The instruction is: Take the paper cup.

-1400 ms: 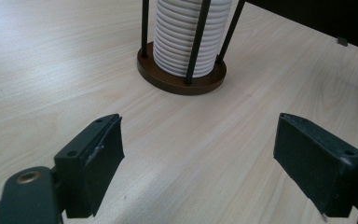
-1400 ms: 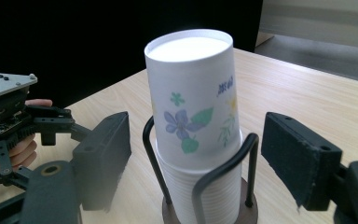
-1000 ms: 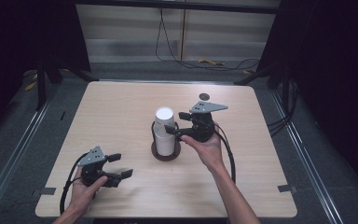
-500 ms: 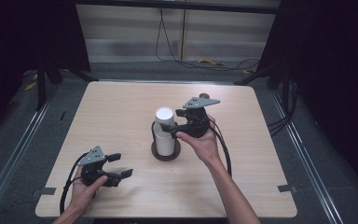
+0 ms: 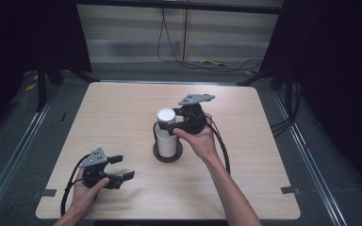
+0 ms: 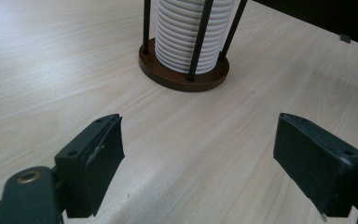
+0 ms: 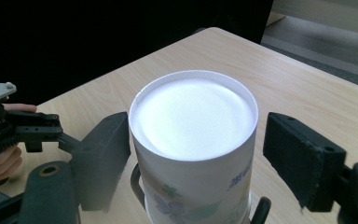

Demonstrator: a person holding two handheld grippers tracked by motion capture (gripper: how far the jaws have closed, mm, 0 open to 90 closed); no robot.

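Note:
A tall stack of white paper cups (image 5: 166,136) stands in a holder with a brown round base (image 5: 168,156) and black rods, at the table's middle. The top cup (image 7: 193,126) has a flower print and its white bottom faces up. My right gripper (image 5: 167,123) reaches in from the right and its jaws straddle this cup. They have just been closing: the left pad (image 7: 103,158) sits at the cup's wall, and a small gap is left at the right pad (image 7: 298,158). My left gripper (image 5: 123,167) rests open near the front left, nothing between its jaws.
The wooden table (image 5: 273,155) has bare room all around the holder (image 6: 182,77). In the left gripper view the ribbed cup stack (image 6: 191,32) stands a short way ahead of the open left gripper (image 6: 198,158). Dark floor and cables surround the table.
My right gripper has shifted left along the table, from beside the stack to around the top cup. The left gripper has kept still.

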